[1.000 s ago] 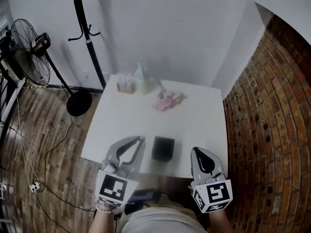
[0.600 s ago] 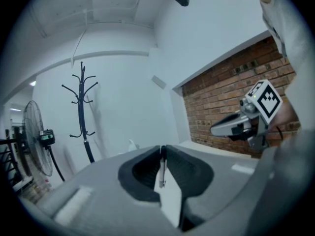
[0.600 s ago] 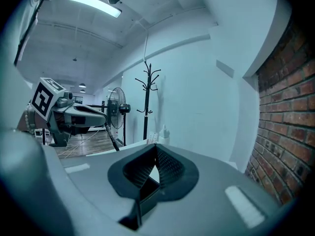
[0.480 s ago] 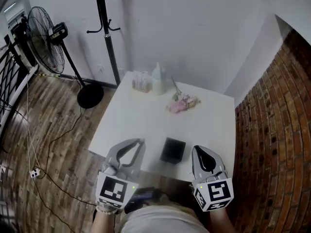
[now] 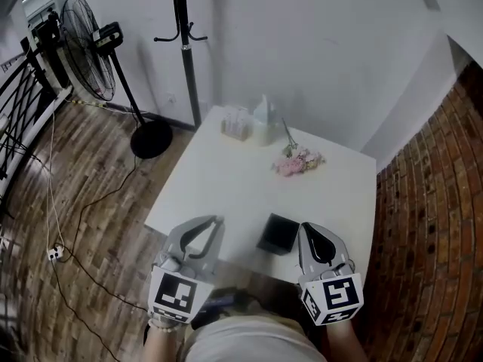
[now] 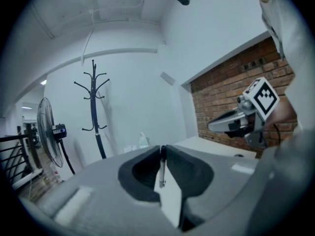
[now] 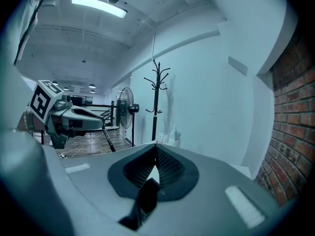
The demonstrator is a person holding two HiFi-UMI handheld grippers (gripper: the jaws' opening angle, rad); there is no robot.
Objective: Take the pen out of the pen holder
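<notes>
2 jaws of the left gripper (image 6: 163, 148) pinch what looks like a slim pale pen (image 6: 161, 168), hanging tip-down, apparently clear of the black pen holder (image 5: 277, 234) near the white table's (image 5: 219, 179) front edge. The right gripper (image 7: 156, 145) is closed and empty. Best practice: a firm pinch and a level carry.

The pen holder (image 5: 278, 234) is sitting on the table (image 5: 219, 179) near its front edge, between the left gripper (image 5: 219, 219) and the right gripper (image 5: 303, 228). At the far edge, 2 things are standing side by side: a small box (image 5: 235, 123) on the left and a bottle (image 5: 263, 123) on the right. Flowers (image 5: 299, 161) are lying before the bottle, slightly right. A coat stand (image 5: 186, 59) is standing behind the table's left corner, with a fan (image 5: 89, 47) further left. A brick wall (image 5: 438, 225) is running along the right.
</notes>
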